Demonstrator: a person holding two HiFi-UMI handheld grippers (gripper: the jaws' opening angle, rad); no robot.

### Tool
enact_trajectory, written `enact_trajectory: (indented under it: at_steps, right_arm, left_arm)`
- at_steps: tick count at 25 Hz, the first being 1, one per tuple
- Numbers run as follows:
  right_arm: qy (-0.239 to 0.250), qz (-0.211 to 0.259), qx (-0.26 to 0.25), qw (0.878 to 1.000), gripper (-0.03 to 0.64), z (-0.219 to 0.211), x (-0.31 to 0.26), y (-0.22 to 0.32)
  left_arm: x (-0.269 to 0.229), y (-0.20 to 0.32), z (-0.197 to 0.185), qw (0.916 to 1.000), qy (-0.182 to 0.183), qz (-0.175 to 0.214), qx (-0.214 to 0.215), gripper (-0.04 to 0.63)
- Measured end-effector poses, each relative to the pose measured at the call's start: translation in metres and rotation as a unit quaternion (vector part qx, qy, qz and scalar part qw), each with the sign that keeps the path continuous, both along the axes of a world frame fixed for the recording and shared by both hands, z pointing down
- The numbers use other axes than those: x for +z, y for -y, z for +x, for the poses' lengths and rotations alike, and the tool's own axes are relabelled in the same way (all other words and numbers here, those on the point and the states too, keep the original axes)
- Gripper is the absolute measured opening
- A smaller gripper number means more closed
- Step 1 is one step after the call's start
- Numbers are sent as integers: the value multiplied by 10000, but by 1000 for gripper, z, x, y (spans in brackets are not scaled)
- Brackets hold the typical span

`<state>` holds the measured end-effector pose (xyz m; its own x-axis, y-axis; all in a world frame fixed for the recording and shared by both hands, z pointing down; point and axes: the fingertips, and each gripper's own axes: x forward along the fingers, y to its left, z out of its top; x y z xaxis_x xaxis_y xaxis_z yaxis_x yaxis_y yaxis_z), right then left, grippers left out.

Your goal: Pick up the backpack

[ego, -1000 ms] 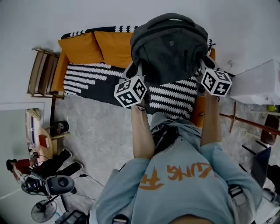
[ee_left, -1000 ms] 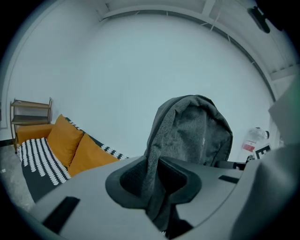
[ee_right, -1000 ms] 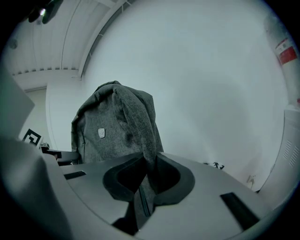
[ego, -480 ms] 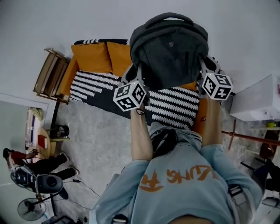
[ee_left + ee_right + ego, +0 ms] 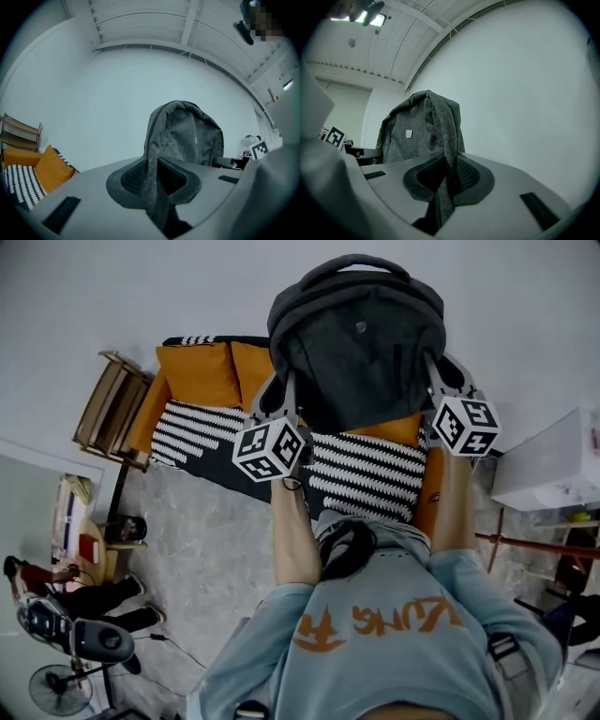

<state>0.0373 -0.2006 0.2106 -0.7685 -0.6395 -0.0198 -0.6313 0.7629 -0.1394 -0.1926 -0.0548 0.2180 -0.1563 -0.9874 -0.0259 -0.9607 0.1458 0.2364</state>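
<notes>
- Holding the backpack (image 5: pixel 361 343) up in the air, clear above the sofa (image 5: pixel 366 474): nothing under the bag touches the sofa cover.
- Backpack: dark grey, upright, top carry handle (image 5: pixel 354 262) uppermost, front panel with a small badge (image 5: pixel 408 134) facing the person.
- Left gripper (image 5: pixel 152 180): jaws narrow, pressed on a grey fabric band (image 5: pixel 151 145) that runs down from the bag's top edge into the gap. Jaws have just been closing, with this band between them.
- Right gripper (image 5: pixel 445 176): jaws narrow, pinching a matching grey band (image 5: pixel 449 136) on the bag's other side; fabric fills the gap between the pads.
- Both grippers point level, one at each side of the bag, both above the sofa seat.
- Left marker cube (image 5: pixel 269 448) and right marker cube (image 5: pixel 465 425) sit over the front half of the sofa, the bag between them.
- Sofa: black-and-white striped cover, standing against the pale wall (image 5: pixel 112 287).
- Two orange cushions (image 5: pixel 199 376) lean at the back of the sofa, at its left end; the bag partly hides the nearer one.
- Wooden rack (image 5: pixel 108 413) stands just beside the left end of the sofa.
- White box (image 5: pixel 553 465) stands beyond the right end of the sofa.
- Person's light blue top (image 5: pixel 375 643) is in front of the sofa, forearms reaching over its seat.
</notes>
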Motion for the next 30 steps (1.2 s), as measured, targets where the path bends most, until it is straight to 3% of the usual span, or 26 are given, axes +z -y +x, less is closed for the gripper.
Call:
enact_trajectory:
  at_steps: [30]
  right_arm:
    - [-10,-479,35,9988,37,-17,21,19]
  left_arm:
    - [22,21,-19,9983,-492,-242,204,77]
